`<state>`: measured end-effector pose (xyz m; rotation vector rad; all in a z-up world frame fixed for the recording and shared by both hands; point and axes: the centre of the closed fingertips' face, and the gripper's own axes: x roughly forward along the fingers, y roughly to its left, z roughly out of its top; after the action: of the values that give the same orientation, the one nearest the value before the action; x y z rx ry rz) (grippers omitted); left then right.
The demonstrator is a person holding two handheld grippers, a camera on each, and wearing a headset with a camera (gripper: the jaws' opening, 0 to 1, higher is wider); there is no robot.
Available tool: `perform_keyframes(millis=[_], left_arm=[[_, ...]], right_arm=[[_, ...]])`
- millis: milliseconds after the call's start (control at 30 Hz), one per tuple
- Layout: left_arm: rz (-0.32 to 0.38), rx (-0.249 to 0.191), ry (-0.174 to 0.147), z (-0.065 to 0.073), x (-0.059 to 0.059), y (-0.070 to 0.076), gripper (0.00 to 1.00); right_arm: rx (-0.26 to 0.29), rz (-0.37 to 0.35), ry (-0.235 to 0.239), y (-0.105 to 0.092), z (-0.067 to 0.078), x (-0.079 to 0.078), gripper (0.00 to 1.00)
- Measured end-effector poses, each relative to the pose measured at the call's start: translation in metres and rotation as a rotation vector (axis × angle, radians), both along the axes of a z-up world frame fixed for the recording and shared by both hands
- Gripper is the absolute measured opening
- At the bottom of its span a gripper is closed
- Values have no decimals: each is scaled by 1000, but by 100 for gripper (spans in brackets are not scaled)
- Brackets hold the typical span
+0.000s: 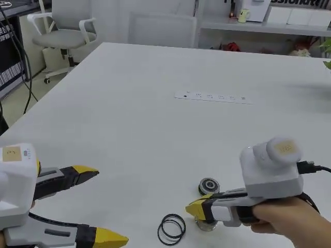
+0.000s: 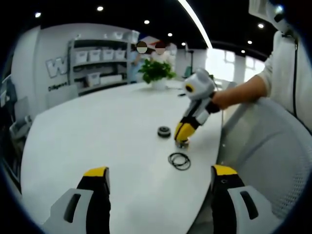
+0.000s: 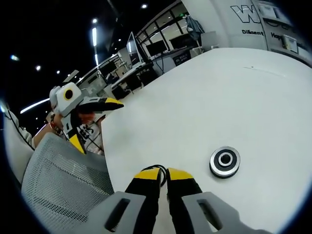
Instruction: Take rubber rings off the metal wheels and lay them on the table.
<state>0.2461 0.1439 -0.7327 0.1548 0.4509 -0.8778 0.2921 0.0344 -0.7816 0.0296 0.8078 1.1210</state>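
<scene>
Near the table's front edge, my right gripper [image 1: 194,208] [image 3: 165,173] has its jaws shut on a thin black rubber ring at a metal wheel [image 1: 208,225] [image 2: 183,143], which sits under the tips. A second wheel [image 1: 209,186] [image 3: 224,161] [image 2: 164,131], with a black ring on it, lies flat just beyond. Loose rubber rings [image 1: 171,228] [image 2: 179,160] rest overlapped on the table, left of the right gripper. My left gripper [image 1: 103,205] [image 2: 160,171] [image 3: 95,122] hovers wide open at the front left, holding nothing.
The white table [image 1: 155,129] stretches far back, with a flush socket strip [image 1: 213,97] at its middle. An office chair [image 1: 62,31] stands at the far left corner, and shelves line the back wall. A mesh chair back [image 3: 63,180] is close behind the front edge.
</scene>
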Motion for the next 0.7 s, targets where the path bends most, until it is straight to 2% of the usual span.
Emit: perform_keyframes(millis=[267,433,600,700], left_arm=[[-18,-12,-13,12,4,-7,86],[-53,8,-49,29,12,-16,86],[-95,24,-90,44,20,-28,86],[-119,33,-100,49,25,-33,85]], right_arm=[[27,-62,-30,-9,11,17,2],[33,-113,-49,-18,15,30,2],[27,-140,-59,-25,16,35,2],[18,-153,-63,-28,15,37,2]])
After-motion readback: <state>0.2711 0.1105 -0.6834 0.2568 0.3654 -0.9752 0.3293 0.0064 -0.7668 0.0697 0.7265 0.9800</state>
